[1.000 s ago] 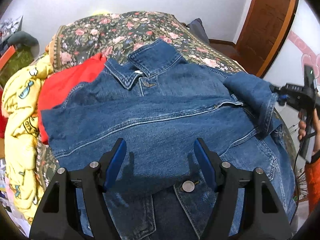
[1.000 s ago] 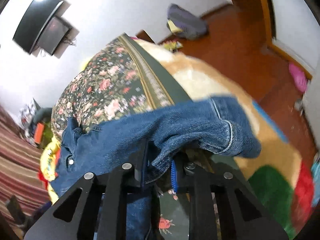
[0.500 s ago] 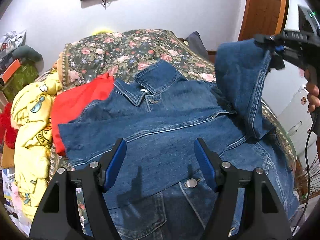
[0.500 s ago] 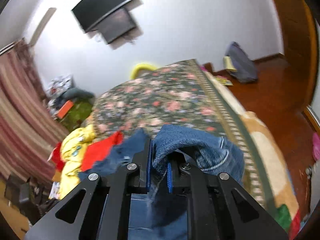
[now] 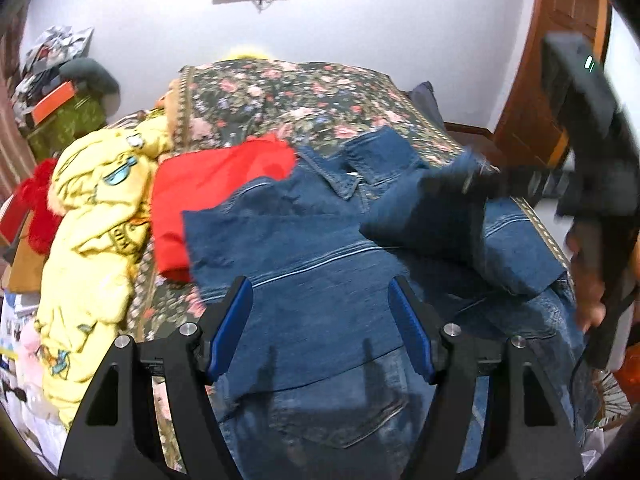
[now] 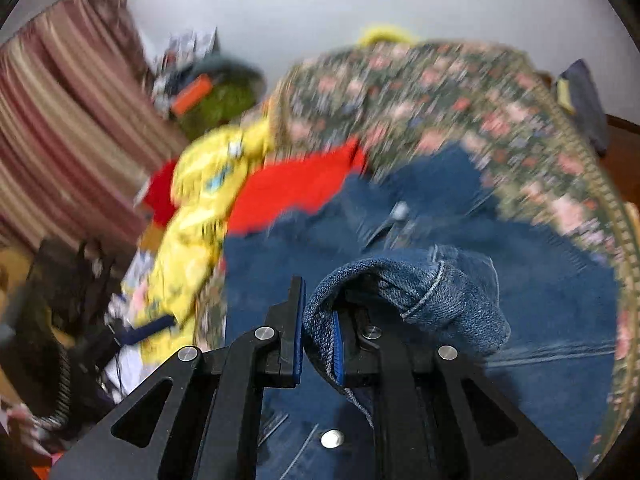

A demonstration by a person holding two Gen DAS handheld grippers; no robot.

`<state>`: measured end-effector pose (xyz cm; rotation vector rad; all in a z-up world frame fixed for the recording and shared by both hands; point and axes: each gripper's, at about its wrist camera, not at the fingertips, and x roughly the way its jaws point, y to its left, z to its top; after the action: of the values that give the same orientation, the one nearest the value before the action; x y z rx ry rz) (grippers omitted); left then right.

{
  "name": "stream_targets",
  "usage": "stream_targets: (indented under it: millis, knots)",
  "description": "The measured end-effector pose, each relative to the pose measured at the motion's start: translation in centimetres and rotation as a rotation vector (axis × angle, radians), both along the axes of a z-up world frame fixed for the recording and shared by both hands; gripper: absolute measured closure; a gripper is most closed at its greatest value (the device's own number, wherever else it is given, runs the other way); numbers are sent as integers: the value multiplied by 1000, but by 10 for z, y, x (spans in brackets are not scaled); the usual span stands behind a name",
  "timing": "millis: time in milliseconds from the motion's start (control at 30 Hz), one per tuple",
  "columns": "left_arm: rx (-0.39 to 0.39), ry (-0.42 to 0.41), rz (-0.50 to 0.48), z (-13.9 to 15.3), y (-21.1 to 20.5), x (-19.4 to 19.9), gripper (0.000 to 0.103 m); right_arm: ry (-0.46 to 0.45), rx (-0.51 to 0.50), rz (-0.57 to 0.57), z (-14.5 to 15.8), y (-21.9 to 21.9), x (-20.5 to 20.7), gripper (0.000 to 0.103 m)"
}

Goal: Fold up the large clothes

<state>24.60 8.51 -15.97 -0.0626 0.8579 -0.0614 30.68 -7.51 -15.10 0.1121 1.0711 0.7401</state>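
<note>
A blue denim jacket (image 5: 320, 280) lies front-up on the floral bedspread (image 5: 280, 96), collar toward the far end. One sleeve lies folded across the chest. My left gripper (image 5: 320, 316) hovers open above the jacket's lower part, with nothing between its blue pads. My right gripper (image 6: 318, 336) is shut on the cuff of the other denim sleeve (image 6: 420, 292), which bunches over its fingers. In the left wrist view that sleeve (image 5: 424, 212) hangs over the jacket's chest from the right gripper (image 5: 480, 180), held by a hand (image 5: 588, 288) at the right edge.
A red garment (image 5: 212, 192) lies partly under the jacket's left shoulder. A yellow printed garment (image 5: 96, 220) is heaped along the bed's left edge. Boxes and bags (image 5: 60, 92) stand at the far left, a wooden door (image 5: 560, 80) at the right.
My right gripper has carried the sleeve from the bed's right side up and over onto the jacket's chest, rolling as it went. The left gripper drew back a little and stayed open.
</note>
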Motion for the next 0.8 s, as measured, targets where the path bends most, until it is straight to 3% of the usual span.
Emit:
stream_targets:
  millis: [167, 233, 300, 333, 600, 700, 800]
  knots:
    - [-19, 23, 46, -7, 21, -7, 34, 90, -40, 60, -23, 19, -10, 92]
    - [-37, 35, 55, -9, 25, -8, 34, 128, -69, 73, -27, 23, -11, 87]
    - [-50, 45, 63, -10, 28, -9, 34, 173, -108, 86, -30, 24, -11, 60]
    - [-53, 47, 65, -11, 28, -8, 34, 176, -105, 90, -28, 22, -12, 55]
    - [-104, 81, 36, -15, 14, -1, 34, 8, -92, 46, 25, -24, -22, 53]
    - [-121, 93, 17, -15, 3, 7, 34, -74, -96, -7, 44, -47, -22, 42]
    - [-99, 85, -17, -10, -15, 16, 34, -170, -126, -83, 58, -78, -23, 39]
